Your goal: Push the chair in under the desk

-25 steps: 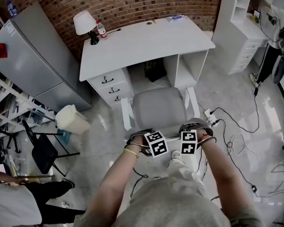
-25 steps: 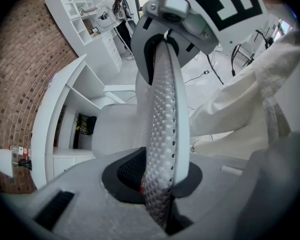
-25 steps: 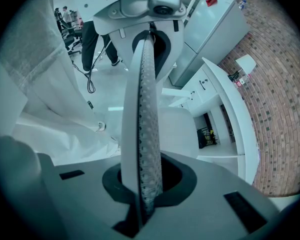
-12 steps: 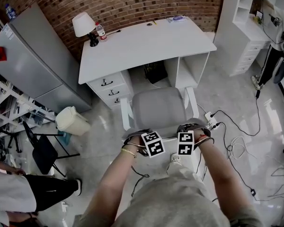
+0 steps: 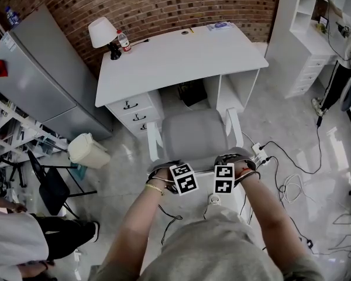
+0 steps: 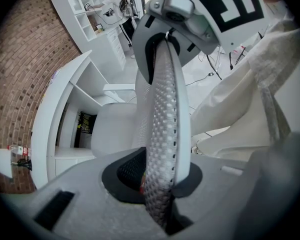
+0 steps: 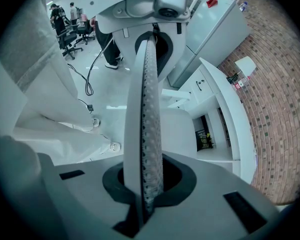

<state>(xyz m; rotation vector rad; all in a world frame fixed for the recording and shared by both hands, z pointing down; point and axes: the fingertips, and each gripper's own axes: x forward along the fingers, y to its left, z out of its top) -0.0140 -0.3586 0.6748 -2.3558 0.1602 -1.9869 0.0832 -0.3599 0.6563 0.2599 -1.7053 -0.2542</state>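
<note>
A chair with a grey seat and white armrests stands in front of the white desk, its seat front at the kneehole. My left gripper and right gripper sit side by side on the top edge of the backrest, both pointing steeply down. In the left gripper view the mesh backrest runs between the jaws of the left gripper, which are shut on it. In the right gripper view the backrest edge is clamped the same way by the right gripper.
A drawer unit fills the desk's left side. A lamp and a bottle stand on the desk. A fridge, a bin and a black folding chair are at left. A power strip with cables lies at right.
Both grippers and the chair have shifted a little towards the desk. Both stay shut on the backrest.
</note>
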